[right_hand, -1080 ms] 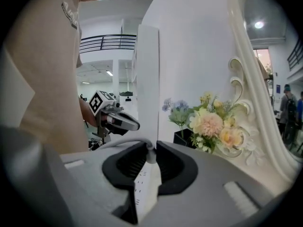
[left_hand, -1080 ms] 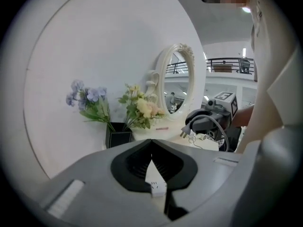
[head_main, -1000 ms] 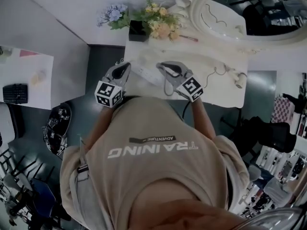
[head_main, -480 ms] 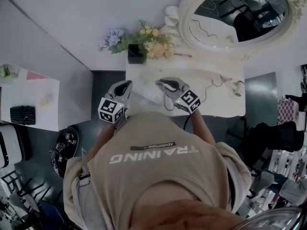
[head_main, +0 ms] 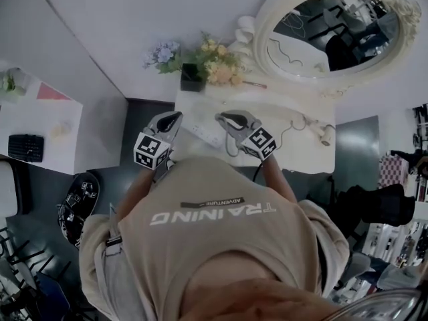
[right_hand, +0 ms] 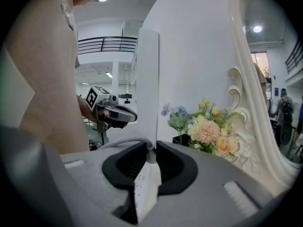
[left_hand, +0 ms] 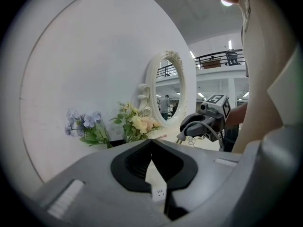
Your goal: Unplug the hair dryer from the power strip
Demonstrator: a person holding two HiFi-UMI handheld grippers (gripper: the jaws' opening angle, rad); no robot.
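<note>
The left gripper (left_hand: 151,143) is hovering just left of the power strip (head_main: 204,134), its jaws pressed together on nothing, so it is not bracing the strip. The strip itself is lying on the white table (head_main: 267,105) with the socket I can see standing bare. Just right of the strip and above it, the right gripper (right_hand: 150,151) is pinching the white plug (left_hand: 182,136), whose prongs are hanging free in the air, so the pull looks done to me. Its cable (head_main: 292,126) is trailing away to what I take to be the hair dryer (head_main: 326,134), well right of the strip. What is left seems only to set the plug down. Compared with a second ago, the right gripper is still clamping the plug in the same place over the strip, and the camera is now showing more of the mirror.
</note>
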